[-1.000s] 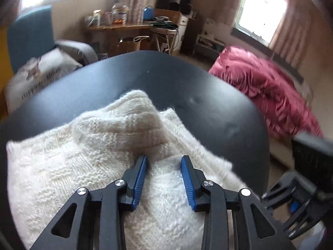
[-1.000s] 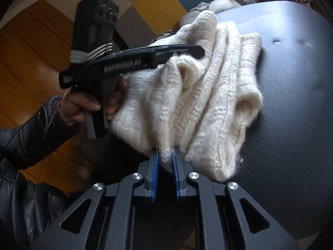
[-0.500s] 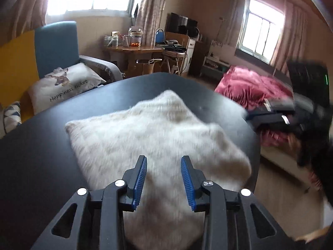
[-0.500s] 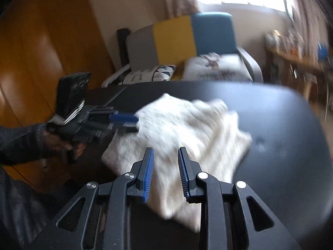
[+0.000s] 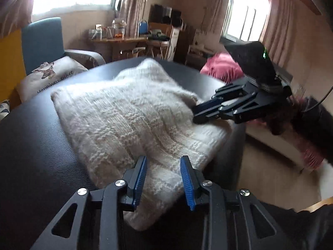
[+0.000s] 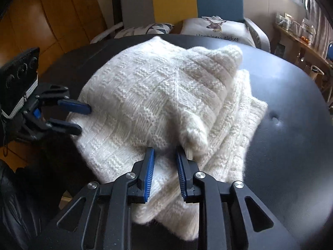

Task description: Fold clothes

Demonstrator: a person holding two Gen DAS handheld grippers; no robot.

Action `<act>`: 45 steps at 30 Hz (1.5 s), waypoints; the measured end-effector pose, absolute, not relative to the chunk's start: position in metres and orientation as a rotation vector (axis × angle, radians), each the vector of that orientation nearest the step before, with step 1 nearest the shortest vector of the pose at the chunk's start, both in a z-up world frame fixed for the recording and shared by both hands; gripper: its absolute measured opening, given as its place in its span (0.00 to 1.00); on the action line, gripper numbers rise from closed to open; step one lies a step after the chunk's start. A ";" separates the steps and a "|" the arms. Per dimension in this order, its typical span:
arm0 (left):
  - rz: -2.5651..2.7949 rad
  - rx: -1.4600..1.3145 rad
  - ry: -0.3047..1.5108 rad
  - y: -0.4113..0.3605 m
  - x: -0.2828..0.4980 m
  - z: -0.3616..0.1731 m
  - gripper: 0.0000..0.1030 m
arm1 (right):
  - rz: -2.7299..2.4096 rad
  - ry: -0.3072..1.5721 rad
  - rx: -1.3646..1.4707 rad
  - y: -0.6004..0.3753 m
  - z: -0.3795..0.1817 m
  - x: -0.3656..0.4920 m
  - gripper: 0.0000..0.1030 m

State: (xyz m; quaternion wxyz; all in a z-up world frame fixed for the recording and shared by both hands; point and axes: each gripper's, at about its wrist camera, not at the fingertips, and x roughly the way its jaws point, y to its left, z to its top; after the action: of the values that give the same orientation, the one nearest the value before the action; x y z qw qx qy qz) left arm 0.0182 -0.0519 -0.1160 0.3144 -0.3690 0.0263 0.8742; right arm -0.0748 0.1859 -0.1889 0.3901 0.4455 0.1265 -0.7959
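Cream wool, thick and cable-knit: the folded sweater [image 6: 158, 108] lies on a round black table [image 6: 291, 145], its long axis running in the right wrist view from the near edge toward the far cushions, with a bulkier folded flap raised along its right side.

At the far left of that view the left gripper [image 6: 80, 117] points in at the sweater's left edge, its jaws parted and closing a little, with nothing pinched between them; its fingertips sit just beside the knit. Its own camera shows the sweater's near corner under the spread blue pads [image 5: 141, 179], the corner reaching the table's rim.

Centre, the right gripper [image 6: 164, 164] hovers over the sweater's near edge with jaws released, knit showing in the gap but not squeezed. In the left wrist view it reaches in from the right, tips at the sweater's right edge.

Bare black tabletop stays open to the right of the sweater and beyond it; on the left the sweater lies close to the rim.

Behind the table, a white cushion [image 6: 216, 29] reads "Happiness ticket".
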 end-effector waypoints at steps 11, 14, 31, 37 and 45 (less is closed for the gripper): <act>2.331 -1.024 0.068 -0.047 0.037 -0.146 0.33 | -1.991 0.599 1.200 0.154 -0.182 -0.032 0.25; 2.319 -1.024 -0.010 -0.054 0.036 -0.140 0.33 | -2.012 0.392 1.207 0.173 -0.179 -0.041 0.25; 2.532 -1.054 -0.320 -0.095 -0.101 -0.106 0.35 | -2.071 0.191 1.090 0.138 -0.125 -0.182 0.36; 2.480 -1.114 -0.221 -0.077 -0.099 -0.134 0.35 | -2.101 0.025 1.220 0.173 -0.186 -0.221 0.33; 2.543 -1.055 -0.235 -0.103 -0.123 -0.110 0.35 | -2.088 0.080 1.134 0.173 -0.154 -0.213 0.35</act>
State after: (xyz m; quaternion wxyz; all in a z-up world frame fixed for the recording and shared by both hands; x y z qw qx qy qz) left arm -0.1228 -0.1031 -0.1102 0.1879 -0.3749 -0.0837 0.9039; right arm -0.2132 0.1725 -0.1541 0.3729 0.4425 0.0311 -0.8150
